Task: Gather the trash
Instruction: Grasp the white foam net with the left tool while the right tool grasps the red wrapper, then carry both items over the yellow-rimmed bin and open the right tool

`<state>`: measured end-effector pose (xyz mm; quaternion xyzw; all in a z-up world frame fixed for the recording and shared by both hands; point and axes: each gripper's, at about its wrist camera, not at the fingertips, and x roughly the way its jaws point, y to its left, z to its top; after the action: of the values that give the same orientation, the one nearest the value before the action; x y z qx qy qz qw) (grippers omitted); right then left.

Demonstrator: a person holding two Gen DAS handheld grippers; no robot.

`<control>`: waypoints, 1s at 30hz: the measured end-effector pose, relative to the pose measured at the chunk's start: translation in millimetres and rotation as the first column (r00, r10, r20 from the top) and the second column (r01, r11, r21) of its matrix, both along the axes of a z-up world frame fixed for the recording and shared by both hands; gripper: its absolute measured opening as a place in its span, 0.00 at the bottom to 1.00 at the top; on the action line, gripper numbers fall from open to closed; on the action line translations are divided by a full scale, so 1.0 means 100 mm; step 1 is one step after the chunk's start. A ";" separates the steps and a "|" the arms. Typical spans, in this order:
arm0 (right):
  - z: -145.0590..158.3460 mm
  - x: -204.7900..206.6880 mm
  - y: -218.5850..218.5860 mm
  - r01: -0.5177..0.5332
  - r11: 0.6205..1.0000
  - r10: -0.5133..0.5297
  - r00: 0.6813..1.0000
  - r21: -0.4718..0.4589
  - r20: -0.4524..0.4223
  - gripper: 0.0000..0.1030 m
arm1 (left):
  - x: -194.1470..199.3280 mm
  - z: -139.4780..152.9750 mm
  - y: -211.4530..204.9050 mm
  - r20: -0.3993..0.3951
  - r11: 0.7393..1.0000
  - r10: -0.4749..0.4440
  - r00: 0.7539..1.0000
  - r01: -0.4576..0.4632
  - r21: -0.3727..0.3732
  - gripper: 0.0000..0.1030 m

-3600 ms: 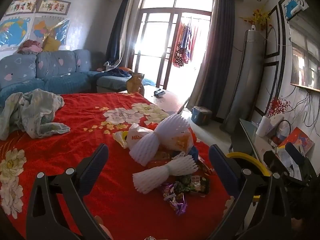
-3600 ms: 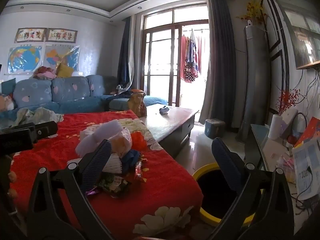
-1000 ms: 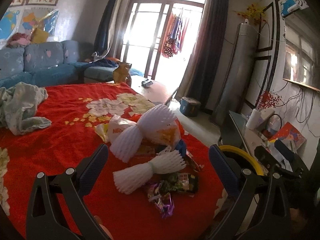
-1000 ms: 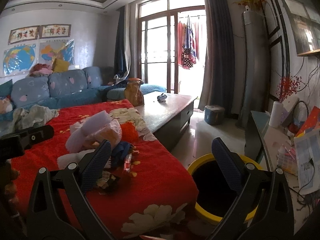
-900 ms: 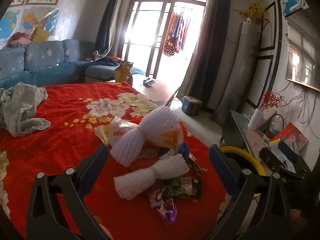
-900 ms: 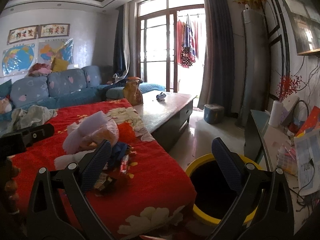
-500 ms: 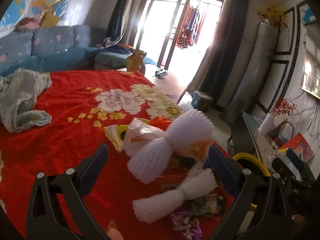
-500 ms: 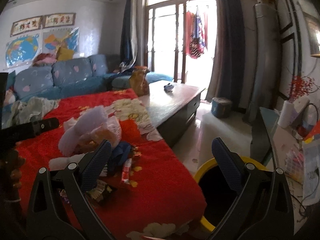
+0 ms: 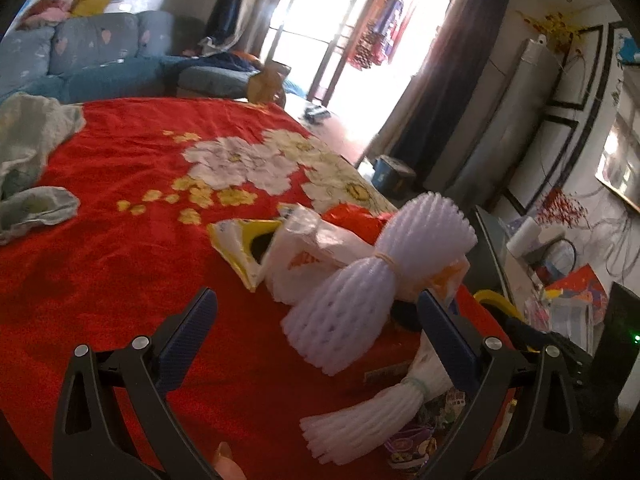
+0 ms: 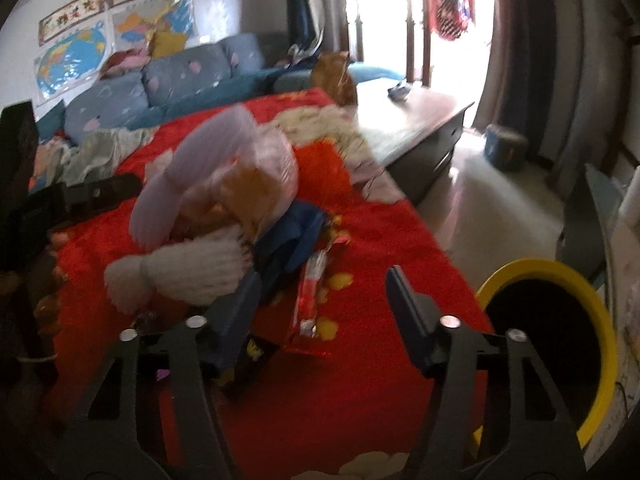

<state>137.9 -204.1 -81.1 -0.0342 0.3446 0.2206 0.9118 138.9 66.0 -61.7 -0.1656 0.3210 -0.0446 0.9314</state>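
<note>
Now you are at the approach step — both claws come in over the trash pile [image 9: 360, 280] on the red cover [image 9: 120, 272], and nothing is picked up yet.

Your right claw [image 10: 320, 300] sits low in the centre of its frame. Its jaws have just been closing and now stand half open, with the red wrapper [image 10: 310, 300] between them, but the pads do not press it. Your left claw [image 9: 316, 320] at the bottom of its frame is wide open and holds nothing; the foam net [image 9: 360, 296] lies just in front, right of centre.

The bin [image 10: 548, 344] with its yellow rim waits at the lower right of the right view — beside the cover's edge.

Next, I think, you must lower the right claw onto the wrapper, close fully, then carry it over to the bin.
</note>
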 end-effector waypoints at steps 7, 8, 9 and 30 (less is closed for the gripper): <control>-0.20 0.07 -0.04 -0.020 0.999 0.024 0.993 0.029 -0.120 0.28 | 0.17 -0.13 -0.11 -0.032 0.999 -0.046 0.998 0.047 0.009 0.92; -0.22 0.08 -0.04 -0.025 0.999 0.030 0.991 0.038 -0.132 0.24 | 0.19 -0.14 -0.12 -0.034 0.999 -0.049 0.998 0.049 0.012 0.91; -0.23 0.08 -0.05 -0.030 0.999 0.036 0.989 0.045 -0.142 0.22 | 0.20 -0.15 -0.12 -0.036 0.999 -0.051 0.998 0.051 0.014 0.83; 0.06 -0.15 -0.41 0.020 0.997 -0.015 0.997 0.072 -0.078 0.09 | -0.21 0.33 -0.18 0.093 0.998 -0.054 0.994 0.052 0.018 0.31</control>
<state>123.3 -245.5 -75.0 0.0107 0.3717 0.2261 0.9004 117.9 48.1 -28.4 -0.1474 0.2817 -0.0744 0.9452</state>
